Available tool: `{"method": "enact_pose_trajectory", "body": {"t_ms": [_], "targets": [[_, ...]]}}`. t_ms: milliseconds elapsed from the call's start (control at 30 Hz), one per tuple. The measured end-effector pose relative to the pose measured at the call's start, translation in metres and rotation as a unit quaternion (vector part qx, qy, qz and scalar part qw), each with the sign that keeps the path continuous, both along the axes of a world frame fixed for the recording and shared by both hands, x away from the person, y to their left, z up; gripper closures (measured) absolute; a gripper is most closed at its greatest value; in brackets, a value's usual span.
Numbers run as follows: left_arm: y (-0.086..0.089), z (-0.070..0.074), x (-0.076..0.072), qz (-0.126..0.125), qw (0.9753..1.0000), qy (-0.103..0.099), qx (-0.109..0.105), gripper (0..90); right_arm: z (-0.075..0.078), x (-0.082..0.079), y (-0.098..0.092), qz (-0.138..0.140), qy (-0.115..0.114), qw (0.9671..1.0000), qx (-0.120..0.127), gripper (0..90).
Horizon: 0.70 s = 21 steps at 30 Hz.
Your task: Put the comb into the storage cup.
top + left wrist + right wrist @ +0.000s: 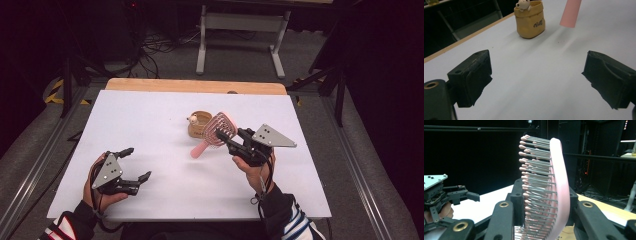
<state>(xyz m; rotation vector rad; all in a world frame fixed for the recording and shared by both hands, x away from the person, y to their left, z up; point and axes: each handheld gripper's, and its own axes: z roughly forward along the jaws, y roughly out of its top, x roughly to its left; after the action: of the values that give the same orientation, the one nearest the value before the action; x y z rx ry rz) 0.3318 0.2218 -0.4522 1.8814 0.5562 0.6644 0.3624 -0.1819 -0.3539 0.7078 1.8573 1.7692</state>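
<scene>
The left gripper (131, 167) is found nearest the camera in the high view, held low over the near left of the white surface (150, 110), its fingers (471, 77) spread wide with nothing between them. The right gripper (231, 139) is seen clenched on the head of a pink hairbrush (216, 132), which is held clear of the surface near its middle, handle sloping down toward the left. In the right gripper view the brush head (556, 187) is pinched between bristle side and back. The brush is judged light and stiff in the body, with a smooth plastic back that may slip; the bristles are expected to flex under pressure, so the grip on the head is judged less secure than one on the plain handle (571, 12). The brush is pink throughout, with an oval open-slotted head and grey pins tipped in pink. A small tan pouch-shaped holder (200, 124) with a toy figure at its rim stands just behind the brush.
</scene>
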Motion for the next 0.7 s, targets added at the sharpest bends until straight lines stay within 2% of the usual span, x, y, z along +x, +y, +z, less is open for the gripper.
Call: {"method": "enact_pose_trajectory", "body": {"t_ms": [700], "targets": [[0.0,-0.001,0.001,0.002,1.0,0.004,0.0,8.7,0.023,0.005,-0.01,-0.02,-0.037,0.999,0.018,64.7]]}}
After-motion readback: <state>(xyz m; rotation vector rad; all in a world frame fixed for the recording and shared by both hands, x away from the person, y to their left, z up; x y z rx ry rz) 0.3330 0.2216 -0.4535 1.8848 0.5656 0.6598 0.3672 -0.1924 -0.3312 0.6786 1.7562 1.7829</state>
